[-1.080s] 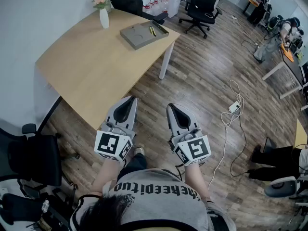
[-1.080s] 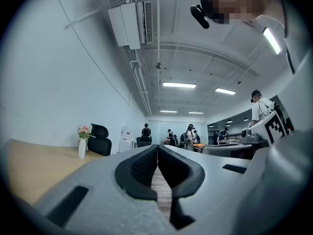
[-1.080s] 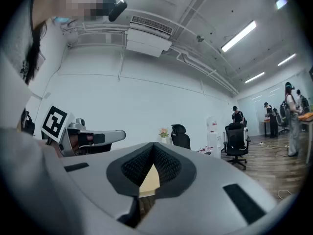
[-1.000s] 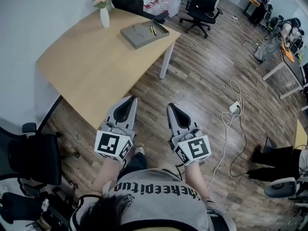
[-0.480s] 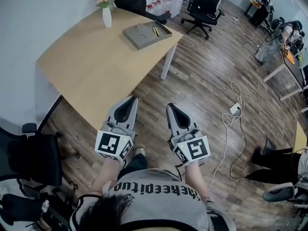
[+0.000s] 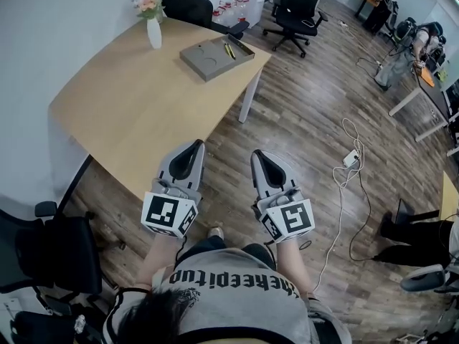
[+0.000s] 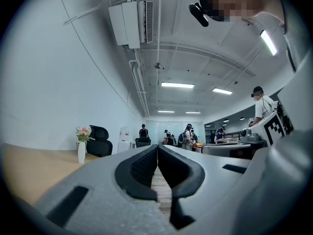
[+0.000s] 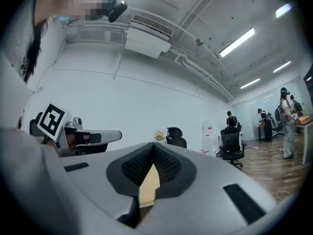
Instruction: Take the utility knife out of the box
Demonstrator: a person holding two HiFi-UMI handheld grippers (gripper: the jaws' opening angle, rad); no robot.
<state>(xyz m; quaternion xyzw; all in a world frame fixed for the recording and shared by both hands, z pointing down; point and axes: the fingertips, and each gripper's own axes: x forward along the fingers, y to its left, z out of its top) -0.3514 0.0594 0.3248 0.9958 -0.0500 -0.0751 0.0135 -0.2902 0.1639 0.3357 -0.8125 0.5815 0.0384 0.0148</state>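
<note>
Yellow utility knife (image 6: 229, 49) in grey box (image 6: 195, 54)

Table (image 6: 122, 106): pale wood top, smooth, matt. Floor (image 6: 308, 120): dark wood planks, visible grain. Box (image 6: 204, 59): grey, matt. Vase (image 6: 154, 33): white, smooth. Left gripper (image 6: 196, 145) and right gripper (image 6: 257, 153): grey matt plastic shells; pads (image 7: 142, 168) black, ribbed.

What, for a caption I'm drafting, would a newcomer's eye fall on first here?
The left gripper and right gripper, grey with black-and-white marker cubes, fill the head view's foreground, both shut and empty. Well beyond them, near the far corner of the wooden table, the grey box holds the yellow utility knife, near a white vase of flowers.
</note>
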